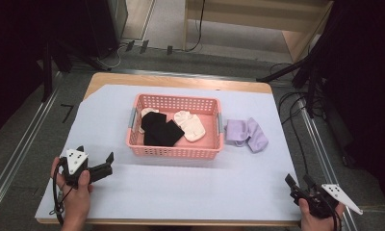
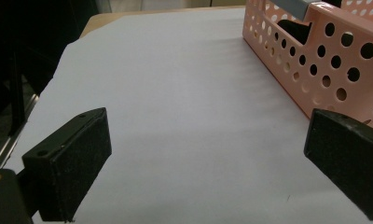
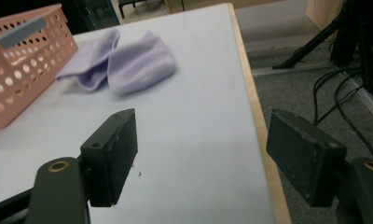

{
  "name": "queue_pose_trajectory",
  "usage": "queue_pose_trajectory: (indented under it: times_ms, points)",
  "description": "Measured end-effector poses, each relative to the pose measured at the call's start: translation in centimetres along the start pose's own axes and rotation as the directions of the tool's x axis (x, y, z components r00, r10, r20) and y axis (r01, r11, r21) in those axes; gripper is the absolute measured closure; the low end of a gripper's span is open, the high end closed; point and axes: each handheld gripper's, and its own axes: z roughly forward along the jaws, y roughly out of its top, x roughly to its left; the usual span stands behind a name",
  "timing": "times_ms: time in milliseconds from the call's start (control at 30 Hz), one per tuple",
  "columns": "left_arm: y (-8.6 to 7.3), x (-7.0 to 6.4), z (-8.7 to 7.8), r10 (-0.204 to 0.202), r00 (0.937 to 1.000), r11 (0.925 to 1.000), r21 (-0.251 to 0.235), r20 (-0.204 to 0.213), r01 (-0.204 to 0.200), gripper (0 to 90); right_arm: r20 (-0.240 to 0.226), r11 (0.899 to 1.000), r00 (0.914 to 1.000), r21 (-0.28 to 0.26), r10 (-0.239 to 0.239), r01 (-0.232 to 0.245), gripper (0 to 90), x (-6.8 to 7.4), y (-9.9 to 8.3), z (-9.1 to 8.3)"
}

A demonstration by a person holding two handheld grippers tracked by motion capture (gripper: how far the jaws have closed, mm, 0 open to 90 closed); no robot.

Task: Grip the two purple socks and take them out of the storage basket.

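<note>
A pink perforated basket (image 1: 173, 153) stands mid-table and holds black socks (image 1: 159, 129) and cream socks (image 1: 190, 126). Just right of the basket, a pair of lilac socks (image 1: 248, 134) lies on the white sheet. My left gripper (image 1: 95, 155) rests open and empty at the front left, a short way from the basket's left corner (image 2: 324, 56); a black sock (image 2: 294, 29) shows through the basket wall. Held at the front right corner, my right gripper (image 1: 298, 181) is also open and empty. In the right gripper view the right gripper (image 3: 203, 126) points toward the lilac socks (image 3: 128, 63) and the basket (image 3: 21, 70).
The table's wooden right edge (image 3: 257, 116) runs close beside my right gripper. Black cables (image 1: 296, 120) and stand legs (image 1: 287, 72) lie on the floor to the right. A metal rail (image 1: 22, 149) runs along the left. White sheet (image 1: 190, 183) lies bare in front of the basket.
</note>
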Motion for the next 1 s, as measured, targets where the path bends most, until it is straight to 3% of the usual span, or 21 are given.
queue_pose_trajectory:
  times_ms: [167, 333, 533, 1000]
  points:
    - [0.0, -0.1, 0.0, 0.001, 0.9999, 0.9999, -0.010, -0.012, -0.001, 1.3, 0.000, 0.998, 0.9995, 0.055, -0.031, 0.031, 25.4, 0.2, -1.9, 0.2]
    - [0.0, -0.1, 0.0, 0.006, 0.9999, 1.0000, -0.004, -0.014, -0.006, 1.3, 0.003, 0.999, 0.9998, 0.036, 0.017, -0.017, 25.5, 0.2, -1.6, -0.2]
    - [0.0, -0.1, -0.1, 0.005, 0.9999, 1.0000, -0.007, -0.010, -0.005, 1.3, -0.035, 1.000, 0.9994, 0.017, -0.002, 0.003, 25.5, 0.7, -1.4, -0.2]
    - [-0.2, 0.0, -0.4, 0.002, 0.9999, 0.9997, -0.025, 0.017, -0.001, 1.3, -0.015, 1.000, 0.9999, 0.016, 0.007, -0.007, 25.5, 2.3, 0.0, 0.7]
